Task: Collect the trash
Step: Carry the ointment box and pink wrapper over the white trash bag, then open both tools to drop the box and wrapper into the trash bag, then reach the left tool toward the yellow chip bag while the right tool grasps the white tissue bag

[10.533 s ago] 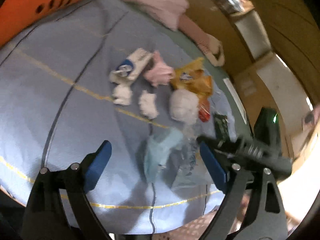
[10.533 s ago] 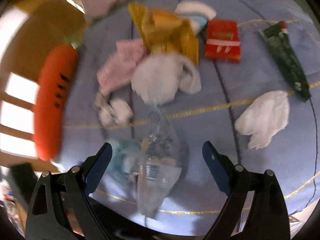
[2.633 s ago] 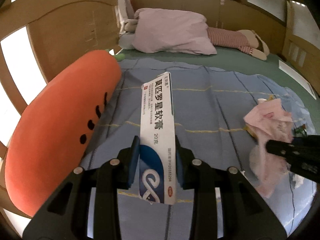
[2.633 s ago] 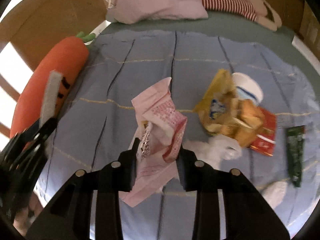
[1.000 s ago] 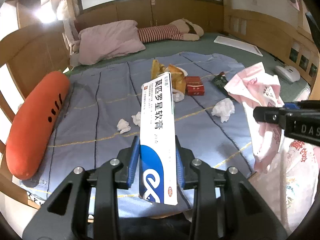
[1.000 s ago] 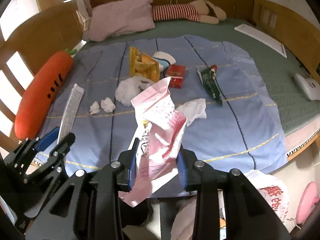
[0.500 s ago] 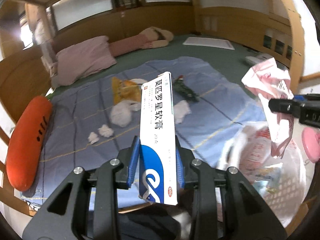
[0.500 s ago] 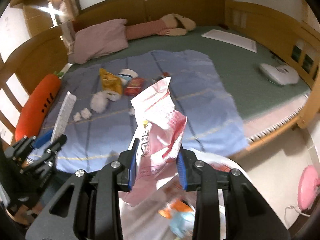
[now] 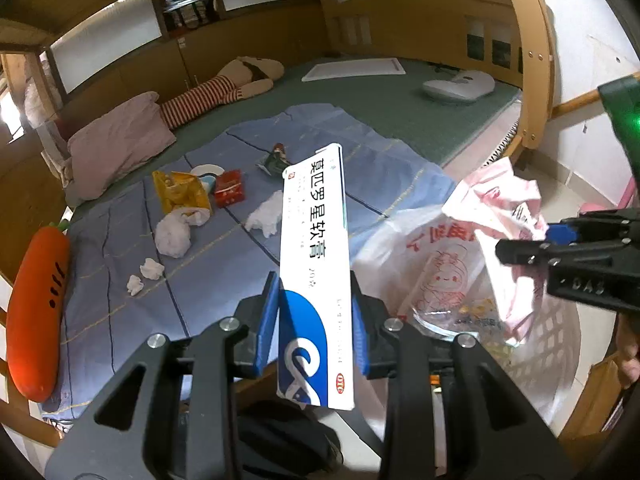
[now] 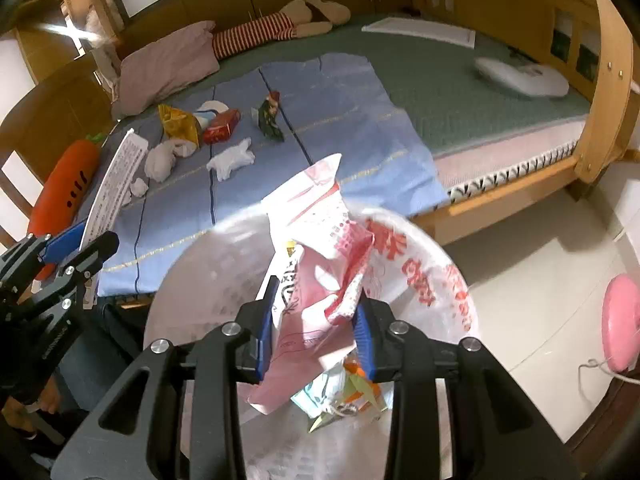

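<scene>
My left gripper (image 9: 314, 326) is shut on a long white and blue ointment box (image 9: 314, 248), held upright in the air beside the bed. My right gripper (image 10: 316, 330) is shut on a crumpled pink wrapper (image 10: 320, 264) and holds it over the open white bin lined with a printed bag (image 10: 424, 280); the bin also shows in the left wrist view (image 9: 420, 256). Other trash lies in the bin. On the blue sheet (image 9: 200, 264) remain a yellow snack bag (image 9: 180, 190), a red packet (image 9: 229, 193), a green wrapper (image 9: 275, 159) and several white tissues (image 9: 173, 236).
An orange carrot plush (image 9: 36, 304) lies at the sheet's left edge. A pink pillow (image 9: 120, 144) and a striped doll (image 9: 224, 86) lie at the far end of the green mattress. The wooden bed frame (image 10: 600, 120) stands right of the bin. A pink object (image 10: 620, 320) sits on the floor.
Both grippers have swung away from the bed toward the bin. The pink wrapper now hangs over the bin's opening; the ointment box is still gripped beside it.
</scene>
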The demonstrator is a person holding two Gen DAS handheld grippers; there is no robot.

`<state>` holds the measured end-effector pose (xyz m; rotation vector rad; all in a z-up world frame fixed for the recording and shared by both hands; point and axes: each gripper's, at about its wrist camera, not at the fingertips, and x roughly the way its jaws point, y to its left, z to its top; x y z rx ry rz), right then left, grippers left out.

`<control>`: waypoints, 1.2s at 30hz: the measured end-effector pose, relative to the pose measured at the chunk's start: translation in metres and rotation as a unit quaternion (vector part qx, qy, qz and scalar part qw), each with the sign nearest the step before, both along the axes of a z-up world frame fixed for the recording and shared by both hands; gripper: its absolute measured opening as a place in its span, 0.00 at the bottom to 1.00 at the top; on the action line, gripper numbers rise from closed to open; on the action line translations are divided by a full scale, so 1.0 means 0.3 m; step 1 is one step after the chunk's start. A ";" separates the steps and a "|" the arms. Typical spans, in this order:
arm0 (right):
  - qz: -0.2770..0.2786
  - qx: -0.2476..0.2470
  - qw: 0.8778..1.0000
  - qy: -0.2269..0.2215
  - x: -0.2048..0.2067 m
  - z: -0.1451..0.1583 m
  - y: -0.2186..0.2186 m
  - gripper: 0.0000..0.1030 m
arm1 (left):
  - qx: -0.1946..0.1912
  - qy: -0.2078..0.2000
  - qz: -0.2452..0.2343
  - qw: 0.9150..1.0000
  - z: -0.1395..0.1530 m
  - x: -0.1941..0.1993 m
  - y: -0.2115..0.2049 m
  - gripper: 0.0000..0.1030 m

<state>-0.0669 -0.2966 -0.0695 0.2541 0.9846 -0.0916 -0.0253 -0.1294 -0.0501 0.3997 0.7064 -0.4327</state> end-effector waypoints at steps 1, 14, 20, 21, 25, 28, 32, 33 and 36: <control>0.000 0.000 1.000 0.007 -0.007 -0.012 -0.006 0.36 | 0.001 0.000 -0.001 1.000 0.000 -0.008 -0.006 0.32; -0.119 0.027 0.988 -0.100 -0.132 0.116 -0.202 0.69 | -0.067 0.130 -0.128 0.981 -0.060 -0.035 -0.090 0.47; -0.121 0.032 0.988 -0.085 -0.085 0.100 -0.213 0.70 | -0.084 0.121 -0.136 0.980 -0.060 -0.033 -0.079 0.88; -0.120 0.032 0.989 -0.082 -0.081 0.098 -0.210 0.71 | -0.086 0.120 -0.126 0.981 -0.063 -0.015 -0.064 0.88; -0.100 0.027 0.992 -0.071 -0.004 0.096 -0.176 0.72 | -0.086 0.108 -0.079 0.987 -0.061 0.065 -0.003 0.88; -0.075 0.014 0.995 -0.060 0.088 0.111 -0.137 0.72 | -0.060 0.093 0.020 0.994 -0.075 0.201 0.094 0.88; -0.027 -0.003 0.999 -0.044 0.247 0.135 -0.051 0.72 | -0.034 0.086 0.160 0.983 -0.114 0.423 0.290 0.82; -0.010 -0.006 0.999 -0.038 0.302 0.140 -0.018 0.72 | -0.035 0.092 0.191 0.977 -0.129 0.496 0.366 0.79; 0.033 0.001 0.999 -0.021 0.448 0.127 0.066 0.72 | -0.045 0.108 0.235 0.965 -0.154 0.638 0.508 0.77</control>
